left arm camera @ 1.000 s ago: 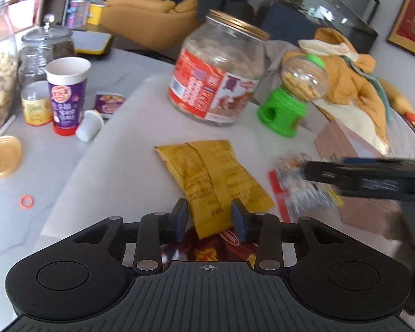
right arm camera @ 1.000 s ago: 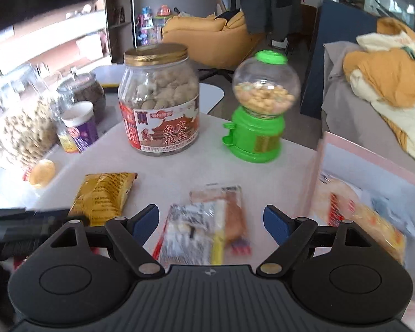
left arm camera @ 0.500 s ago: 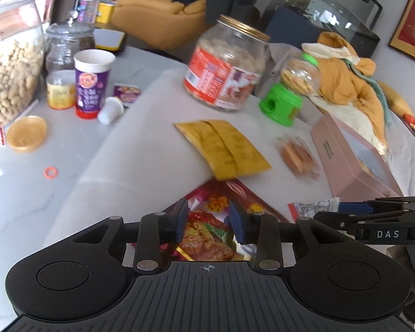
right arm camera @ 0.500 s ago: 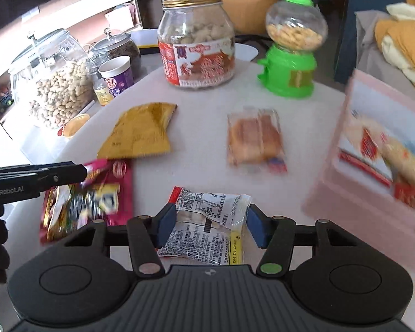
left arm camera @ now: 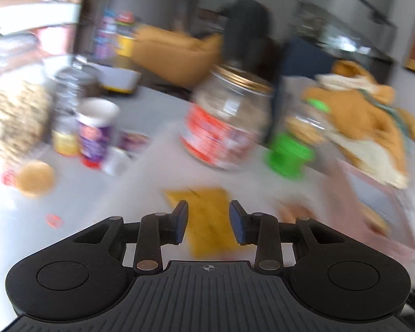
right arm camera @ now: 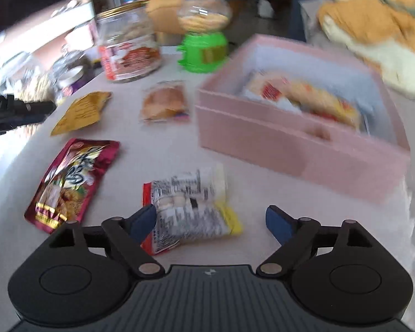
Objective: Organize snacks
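Observation:
Both views are motion-blurred. My left gripper (left arm camera: 209, 222) is open and empty, above the near end of a yellow snack packet (left arm camera: 207, 215), which also shows in the right wrist view (right arm camera: 81, 112). My right gripper (right arm camera: 211, 221) is wide open and empty over a white and yellow printed packet (right arm camera: 191, 210). A red packet (right arm camera: 72, 181) lies to its left and a clear-wrapped pastry (right arm camera: 164, 102) lies further back. A pink box (right arm camera: 298, 144) at the right holds several snack packets (right arm camera: 304, 94); it also shows in the left wrist view (left arm camera: 373, 207).
A big jar with a red label (right arm camera: 128, 47) and a green candy dispenser (right arm camera: 203, 30) stand at the back. A purple cup (left arm camera: 95, 130), a peanut jar (left arm camera: 13, 121), small jars and a yellow lid (left arm camera: 36, 178) stand at the left. An orange cloth (left arm camera: 365, 116) lies at the right.
Both grippers have moved. The right gripper has opened wide, with the white packet now lying between its fingers. The left gripper has swung up from the red packet to over the yellow one.

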